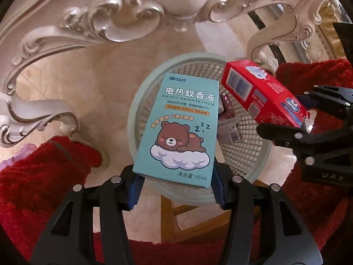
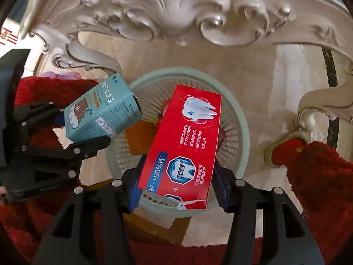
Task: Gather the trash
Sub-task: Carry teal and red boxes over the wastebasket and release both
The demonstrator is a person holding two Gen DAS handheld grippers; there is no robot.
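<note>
A teal box [image 1: 176,130] is gripped by the left gripper [image 1: 176,190] and a red box [image 2: 183,145] by the right gripper [image 2: 176,192] above the bin [image 1: 141,101], where release seems due next.

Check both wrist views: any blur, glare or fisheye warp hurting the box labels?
Left wrist: teal box sharp, print legible; carved table frame bowed by fisheye, black corners. Right wrist: table frame motion-blurred up top, red box readable; glossy floor glares mildly.
</note>
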